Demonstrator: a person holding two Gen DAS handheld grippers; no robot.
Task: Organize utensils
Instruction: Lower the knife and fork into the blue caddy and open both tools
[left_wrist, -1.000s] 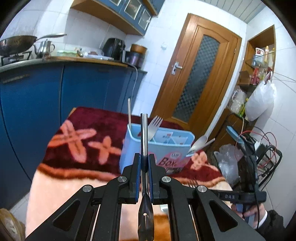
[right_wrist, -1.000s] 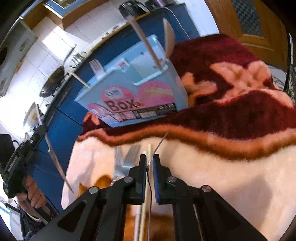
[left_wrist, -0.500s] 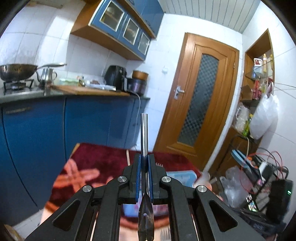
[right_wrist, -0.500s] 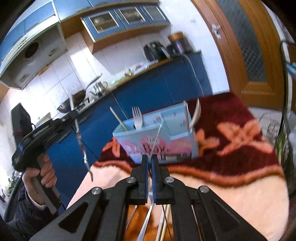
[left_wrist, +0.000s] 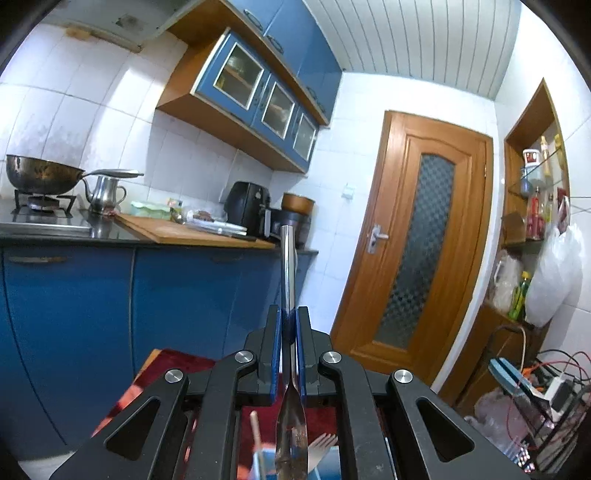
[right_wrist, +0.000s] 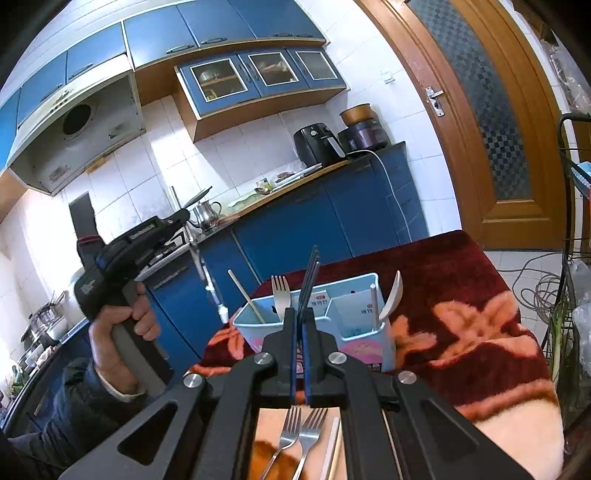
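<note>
My left gripper (left_wrist: 289, 325) is shut on a steel knife (left_wrist: 287, 273), handle pointing up, blade toward the camera. In the right wrist view the left gripper (right_wrist: 195, 251) holds that knife (right_wrist: 210, 288) tip down, just left of and above the light blue organizer box (right_wrist: 365, 339). My right gripper (right_wrist: 300, 317) is shut on a thin dark utensil (right_wrist: 309, 277) that sticks up in front of the box. The box holds a fork (right_wrist: 280, 293), a wooden stick (right_wrist: 245, 295) and a white spoon (right_wrist: 391, 295). Two forks (right_wrist: 299, 435) lie below my right gripper.
The box stands on a table covered by a red and cream blanket (right_wrist: 480, 332). Blue kitchen cabinets (left_wrist: 92, 314) and a counter stand behind. A wooden door (left_wrist: 417, 251) is to the right, with cables and a rack (right_wrist: 569, 295) beside the table.
Both grippers have lifted and tilted upward. The left one has carried the knife up over the box's left end. The right one has risen off the blanket with its thin utensil.
</note>
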